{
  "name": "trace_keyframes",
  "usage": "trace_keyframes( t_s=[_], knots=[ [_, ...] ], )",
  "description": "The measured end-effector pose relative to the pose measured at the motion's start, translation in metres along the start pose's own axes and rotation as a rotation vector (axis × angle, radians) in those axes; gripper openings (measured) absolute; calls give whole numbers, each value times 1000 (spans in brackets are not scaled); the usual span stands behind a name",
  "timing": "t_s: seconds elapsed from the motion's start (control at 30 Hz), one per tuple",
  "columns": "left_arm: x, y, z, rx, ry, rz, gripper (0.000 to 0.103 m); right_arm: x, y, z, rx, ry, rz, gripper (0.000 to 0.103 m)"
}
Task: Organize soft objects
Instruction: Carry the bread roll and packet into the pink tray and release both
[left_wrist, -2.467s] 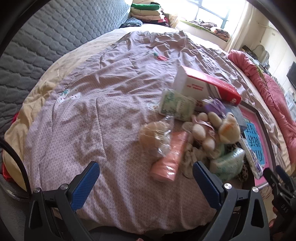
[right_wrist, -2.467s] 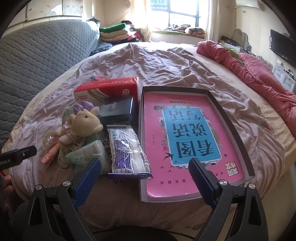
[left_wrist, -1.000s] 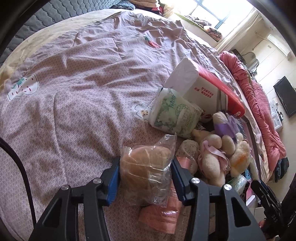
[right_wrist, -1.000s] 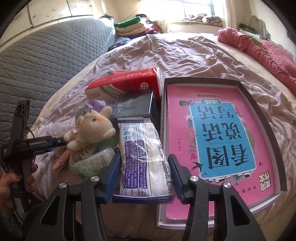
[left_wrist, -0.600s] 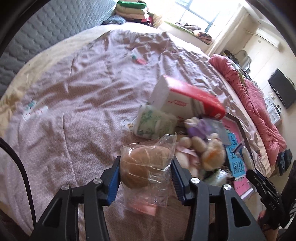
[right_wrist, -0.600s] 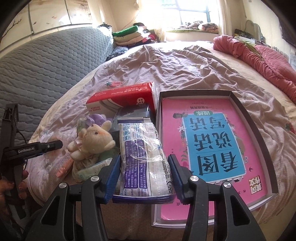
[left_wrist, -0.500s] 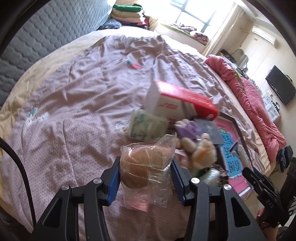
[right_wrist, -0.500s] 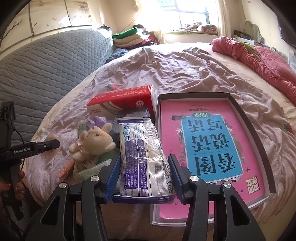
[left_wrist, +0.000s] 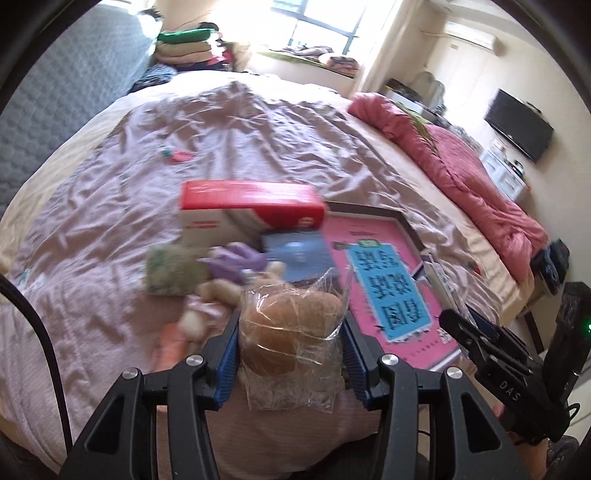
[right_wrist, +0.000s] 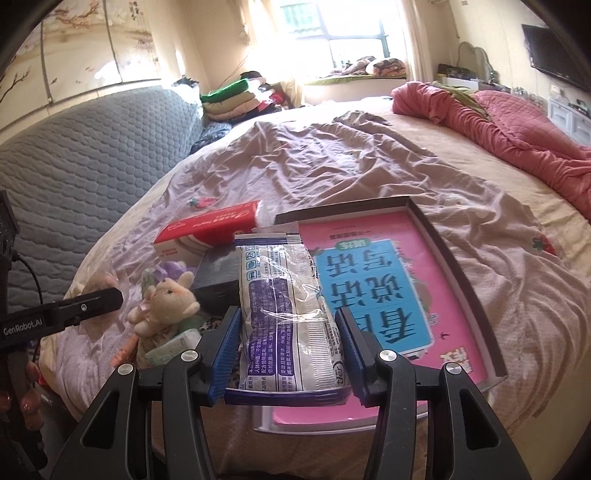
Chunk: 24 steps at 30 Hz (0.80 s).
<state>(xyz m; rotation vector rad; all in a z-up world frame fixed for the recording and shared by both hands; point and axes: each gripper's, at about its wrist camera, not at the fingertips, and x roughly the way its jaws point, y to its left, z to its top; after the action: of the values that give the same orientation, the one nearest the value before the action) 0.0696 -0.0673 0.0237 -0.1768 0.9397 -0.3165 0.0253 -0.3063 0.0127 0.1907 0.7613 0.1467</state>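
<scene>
Since half a second ago the left tongs (left_wrist: 290, 356) have swung right with the bagged bread roll (left_wrist: 291, 338), so the pink tray now lies just behind the roll rather than off to the side; the right tongs (right_wrist: 288, 350) have barely shifted with their packet.

The bed (right_wrist: 369, 155), under a wrinkled mauve sheet, carries everything. On it lies the dark-rimmed tray (right_wrist: 452, 266) with a pink and blue printed sheet inside. Left of the tray sits the red and white tissue box (right_wrist: 210, 225), with a dark box (right_wrist: 218, 275) just in front of it. A cream plush toy (right_wrist: 166, 304) lies near the bed's front edge among small soft packs.

The right tongs are clamped on the white and purple packet (right_wrist: 286, 306), held above the tray's left rim. The left tongs are clamped on the bread roll in its clear bag, held in the air in front of the plush pile.
</scene>
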Motion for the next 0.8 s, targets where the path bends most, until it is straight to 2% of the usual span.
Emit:
trace_keyframes(
  t_s=[0.2,0.47,0.8],
  knots=[
    [20,-45,-2,85,38,-21,50,-9,-33,-1,58,-19,-41,53],
    [71,-102,-12,190,132,-44,50,-6,-78,-4,136,-7,-94,53],
    [125,-136,-26,277,226,-19,50,28,-112,-18,181,83,-119,53]
  ],
)
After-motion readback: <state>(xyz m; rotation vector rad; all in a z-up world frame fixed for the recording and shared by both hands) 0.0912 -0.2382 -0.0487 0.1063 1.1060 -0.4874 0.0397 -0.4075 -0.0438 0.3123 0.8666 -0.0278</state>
